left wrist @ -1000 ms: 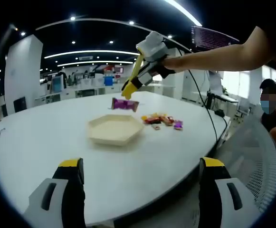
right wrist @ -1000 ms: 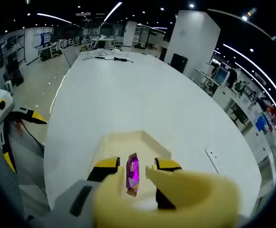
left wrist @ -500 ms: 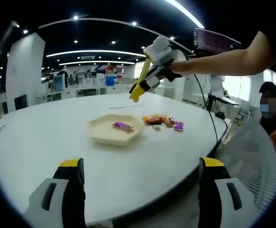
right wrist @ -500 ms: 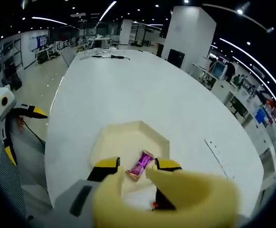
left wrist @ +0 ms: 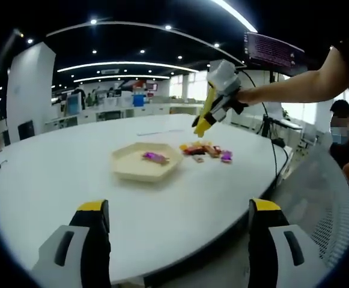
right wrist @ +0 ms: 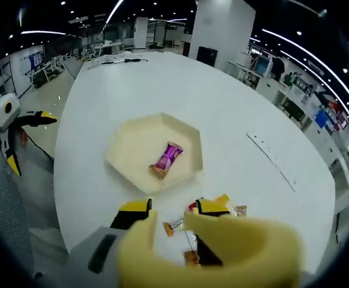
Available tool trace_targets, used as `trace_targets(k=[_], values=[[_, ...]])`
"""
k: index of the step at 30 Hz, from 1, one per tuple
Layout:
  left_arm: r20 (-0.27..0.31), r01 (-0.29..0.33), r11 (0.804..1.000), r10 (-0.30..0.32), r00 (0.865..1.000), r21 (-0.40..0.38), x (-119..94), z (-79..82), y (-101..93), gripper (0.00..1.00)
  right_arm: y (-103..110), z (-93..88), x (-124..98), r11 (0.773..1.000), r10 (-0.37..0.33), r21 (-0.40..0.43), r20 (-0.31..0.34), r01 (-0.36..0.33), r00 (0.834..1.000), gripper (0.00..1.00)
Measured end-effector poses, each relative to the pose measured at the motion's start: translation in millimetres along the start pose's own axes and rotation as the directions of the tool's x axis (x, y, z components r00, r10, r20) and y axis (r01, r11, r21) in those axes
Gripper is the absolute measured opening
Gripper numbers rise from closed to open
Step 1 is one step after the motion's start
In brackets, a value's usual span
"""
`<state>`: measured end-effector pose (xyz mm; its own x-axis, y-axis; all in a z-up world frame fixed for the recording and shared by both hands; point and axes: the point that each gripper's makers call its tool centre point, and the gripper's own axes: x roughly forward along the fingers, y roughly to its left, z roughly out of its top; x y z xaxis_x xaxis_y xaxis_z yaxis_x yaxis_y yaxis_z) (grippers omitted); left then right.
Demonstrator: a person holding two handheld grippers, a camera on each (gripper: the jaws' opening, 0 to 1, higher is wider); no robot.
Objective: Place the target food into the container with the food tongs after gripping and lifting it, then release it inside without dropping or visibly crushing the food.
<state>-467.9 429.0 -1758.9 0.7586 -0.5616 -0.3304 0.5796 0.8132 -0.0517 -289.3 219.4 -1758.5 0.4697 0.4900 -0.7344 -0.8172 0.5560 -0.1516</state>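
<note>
Purple-wrapped snack (right wrist: 166, 159): lay flat inside the cream hexagonal container (right wrist: 121, 147), slightly toward 3 o'clock of its centre in the right gripper view; free of both tools. Container: rested on the white surface (right wrist: 222, 102). Loose wrapped snacks (left wrist: 205, 152): a small pile just beside the container, at its 3 o'clock in the left gripper view. Right tool (right wrist: 167, 209): yellow tongs, jaws parted, holding nothing, above the pile. Left tool (left wrist: 173, 207): jaws wide apart, empty, near the surface's edge.
</note>
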Motion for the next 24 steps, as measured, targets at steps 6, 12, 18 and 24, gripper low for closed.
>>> trace_targets(k=[6,12,18,24], values=[[-0.009,0.0,1.0,0.0,1.0,0.006,-0.1,-1.1,-0.3,0.91,-8.2,-46.0,-12.4,0.999,-0.029,0.039,-0.052,0.031,0.998,0.28],[-0.016,-0.003,1.0,0.003,1.0,0.007,0.8,-1.6,0.8,0.89,-13.8,-79.9,-22.2,0.994,-0.054,0.088,-0.086,0.062,0.995,0.28],[-0.025,0.002,1.0,-0.001,1.0,0.014,2.2,-2.1,0.3,0.89,-2.5,-93.1,-20.9,0.992,-0.036,0.117,-0.09,0.047,0.995,0.28],[-0.029,0.001,1.0,-0.001,1.0,0.013,2.4,-2.5,0.1,0.89,15.6,-95.7,-9.5,0.99,0.002,0.141,-0.08,0.01,0.997,0.28]])
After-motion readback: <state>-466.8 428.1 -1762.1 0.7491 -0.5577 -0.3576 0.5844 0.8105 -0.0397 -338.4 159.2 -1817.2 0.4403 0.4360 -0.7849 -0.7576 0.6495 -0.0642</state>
